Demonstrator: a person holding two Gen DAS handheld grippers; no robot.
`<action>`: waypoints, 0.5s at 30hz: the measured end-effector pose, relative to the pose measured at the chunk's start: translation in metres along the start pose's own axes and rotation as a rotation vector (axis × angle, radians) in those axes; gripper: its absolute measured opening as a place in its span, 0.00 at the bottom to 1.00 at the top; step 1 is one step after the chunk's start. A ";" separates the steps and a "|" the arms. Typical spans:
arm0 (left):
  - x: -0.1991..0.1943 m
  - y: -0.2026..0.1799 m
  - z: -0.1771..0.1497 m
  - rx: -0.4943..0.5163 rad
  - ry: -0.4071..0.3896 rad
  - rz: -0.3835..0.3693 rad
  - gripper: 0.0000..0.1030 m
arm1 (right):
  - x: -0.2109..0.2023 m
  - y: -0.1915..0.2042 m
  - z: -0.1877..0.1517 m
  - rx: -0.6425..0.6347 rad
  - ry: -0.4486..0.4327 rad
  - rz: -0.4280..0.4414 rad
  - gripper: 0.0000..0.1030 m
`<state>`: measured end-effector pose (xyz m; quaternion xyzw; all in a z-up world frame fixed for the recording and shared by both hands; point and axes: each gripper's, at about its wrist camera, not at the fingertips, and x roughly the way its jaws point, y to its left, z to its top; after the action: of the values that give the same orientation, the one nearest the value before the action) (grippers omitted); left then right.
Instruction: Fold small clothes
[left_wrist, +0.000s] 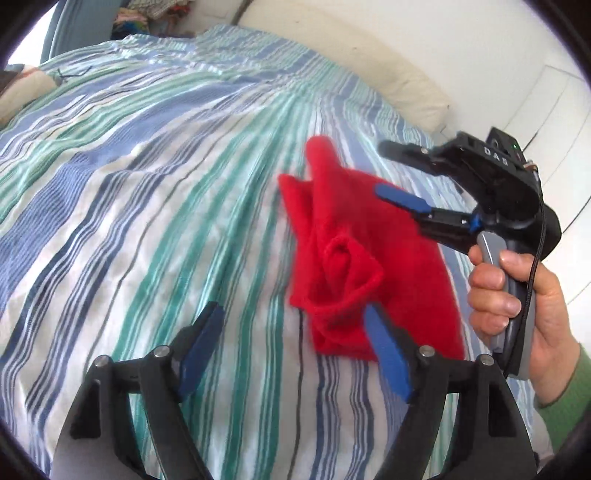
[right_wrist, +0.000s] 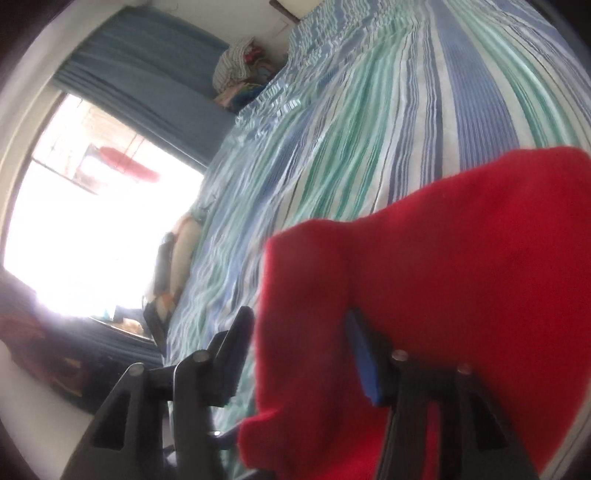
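A small red knit garment (left_wrist: 354, 254) lies crumpled on the striped bedspread (left_wrist: 147, 184), right of centre in the left wrist view. My left gripper (left_wrist: 295, 354) is open and empty, its blue pads just short of the garment's near edge. My right gripper (left_wrist: 384, 170) comes in from the right with its jaws apart, one blue pad lying over the red cloth and the other finger above it. In the right wrist view the red garment (right_wrist: 461, 295) fills the lower right and lies between the right gripper's (right_wrist: 299, 347) spread fingers, not pinched.
The striped bedspread (right_wrist: 369, 129) covers the whole bed. A cream headboard or cushion (left_wrist: 369, 55) runs along the far right edge. A pile of clothes (right_wrist: 240, 70) sits by a blue curtain (right_wrist: 147, 74) and a bright window (right_wrist: 92, 221).
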<state>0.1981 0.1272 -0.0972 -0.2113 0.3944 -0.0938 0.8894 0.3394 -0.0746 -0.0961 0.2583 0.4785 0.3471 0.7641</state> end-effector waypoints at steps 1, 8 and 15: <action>-0.004 -0.002 0.002 0.002 -0.013 -0.017 0.83 | -0.016 -0.001 -0.001 -0.001 -0.046 0.012 0.50; 0.036 -0.011 0.023 0.060 0.043 0.124 0.60 | -0.078 0.013 -0.050 -0.304 -0.016 -0.197 0.50; 0.024 0.000 0.002 0.038 0.082 0.133 0.56 | -0.059 0.004 -0.143 -0.516 0.056 -0.408 0.50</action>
<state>0.2161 0.1198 -0.1122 -0.1636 0.4418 -0.0505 0.8806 0.1904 -0.1094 -0.1193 -0.0544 0.4374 0.3036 0.8447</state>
